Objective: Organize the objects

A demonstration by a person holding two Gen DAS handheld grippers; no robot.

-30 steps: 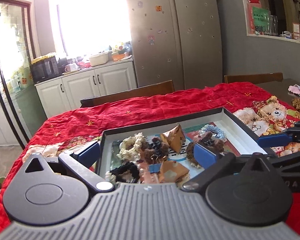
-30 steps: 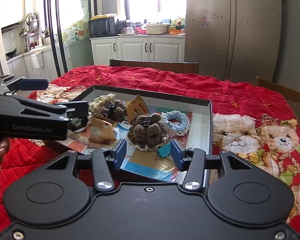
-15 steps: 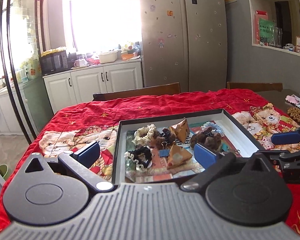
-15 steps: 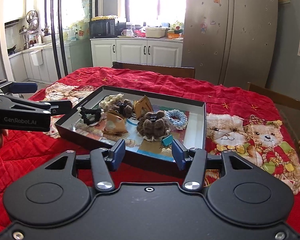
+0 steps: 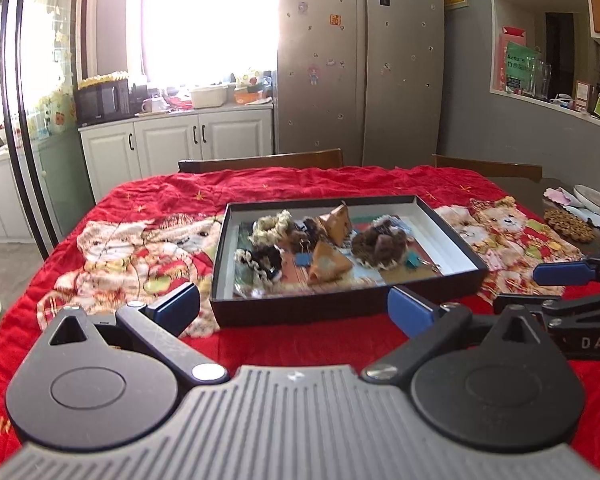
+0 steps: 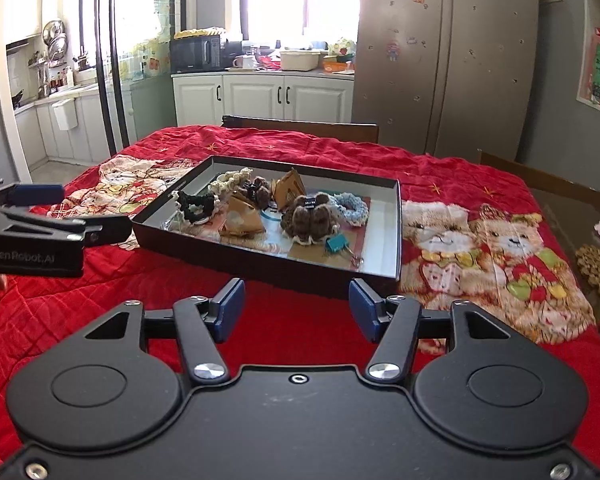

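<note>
The box (image 6: 268, 268) of hair ties and folded packets sits on the red-covered counter (image 6: 308, 328) just ahead of both grippers, its long side facing them, the left gripper (image 5: 294, 306) spread empty, the right gripper (image 6: 296, 312) opening, nothing between its jaws.

Quilted red cloth (image 6: 300, 148), matt black cardboard box (image 6: 260, 266), fuzzy scrunchies (image 6: 312, 220)

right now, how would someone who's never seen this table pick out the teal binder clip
Find the shallow black box on the red bear-print cloth. The teal binder clip lies near its front right corner, just before the brown fluffy scrunchie: small, hard and teal among soft hair ties.
</note>
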